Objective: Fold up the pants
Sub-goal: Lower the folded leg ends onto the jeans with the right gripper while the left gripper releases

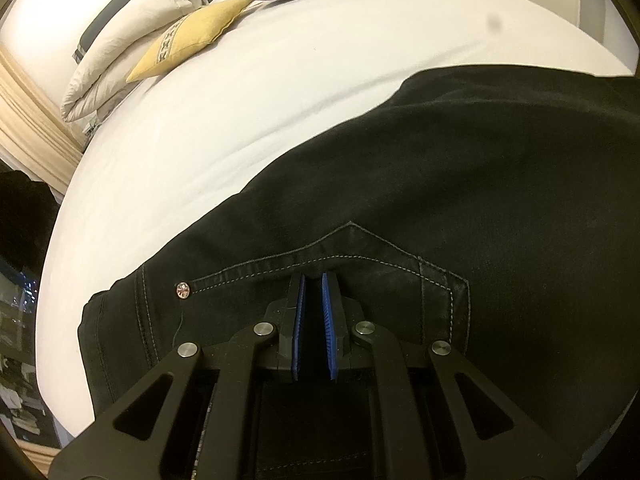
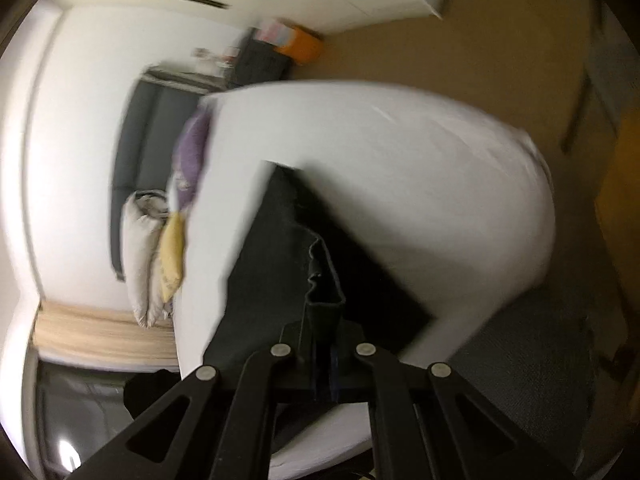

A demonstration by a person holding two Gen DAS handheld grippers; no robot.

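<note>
The black pants (image 1: 460, 184) lie part-folded on the bed (image 1: 240, 92); the right gripper (image 2: 323, 304) pinches a pants end up for another fold, and the left gripper (image 1: 313, 280) sits nearly closed, holding nothing.

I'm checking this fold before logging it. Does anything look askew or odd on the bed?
Nothing damaged or spilled. The black pants lie smooth on the white bed. The right gripper pinches a bunched fabric edge, lifted off the bed. The left gripper rests at the back pocket, jaws slightly apart.
</note>
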